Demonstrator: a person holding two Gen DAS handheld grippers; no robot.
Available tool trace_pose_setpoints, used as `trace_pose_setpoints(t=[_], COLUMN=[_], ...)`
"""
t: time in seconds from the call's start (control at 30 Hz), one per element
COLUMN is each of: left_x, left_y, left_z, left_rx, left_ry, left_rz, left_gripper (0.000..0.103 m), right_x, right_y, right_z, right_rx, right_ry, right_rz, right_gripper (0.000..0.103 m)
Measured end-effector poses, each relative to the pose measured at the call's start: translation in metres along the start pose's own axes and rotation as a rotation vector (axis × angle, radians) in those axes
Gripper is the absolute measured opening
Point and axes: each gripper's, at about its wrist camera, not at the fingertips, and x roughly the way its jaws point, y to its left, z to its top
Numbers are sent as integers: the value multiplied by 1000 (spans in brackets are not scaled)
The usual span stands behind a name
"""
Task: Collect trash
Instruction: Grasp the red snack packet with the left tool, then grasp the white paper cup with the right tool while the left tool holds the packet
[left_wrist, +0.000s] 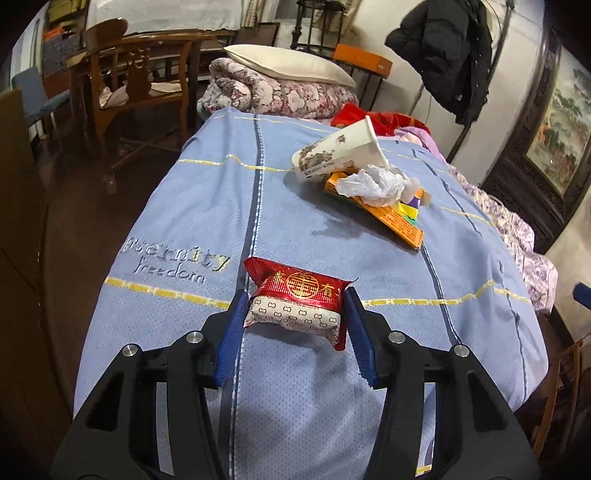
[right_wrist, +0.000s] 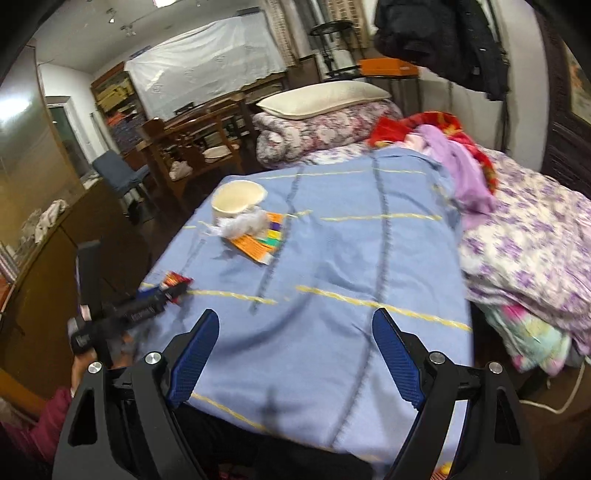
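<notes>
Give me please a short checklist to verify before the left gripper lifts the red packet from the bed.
1. Red packet lies between the left gripper fingers: ok.
2. Both pads touch the packet sides: ok on its right edge, cannot tell on the other.
3. Blanket not pinched with the packet: cannot tell.
4. Right gripper is open, holds nothing and is apart from the left one: ok.
5. Remaining trash, the cup, crumpled plastic and orange box, lies apart from the packet: ok.
6. A trash bin or bag is in view: not ok, none shows.
</notes>
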Motion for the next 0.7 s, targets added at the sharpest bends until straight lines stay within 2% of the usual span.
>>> trace_pose_setpoints(t=[0.13, 0.33, 0.47, 0.7], left_x=[4, 3, 6, 4], left_y=[6, 10, 1, 12], left_z=[-4, -7, -7, -8], left_rx=[-59, -103, -56, -98], left_ry=[-21, -63, -60, -78], left_rz=[-18, -68, -43, -96], left_gripper=[57, 72, 77, 78], right_x=[24, 67, 108, 172], right_y=[25, 64, 83, 102], right_z=[28, 73, 98, 124], right_rx=[-32, -116, -135, -123], right_ry=[-13, -15, 20, 80], right_rz=[72, 148, 167, 163], right_gripper=[82, 70, 65, 57])
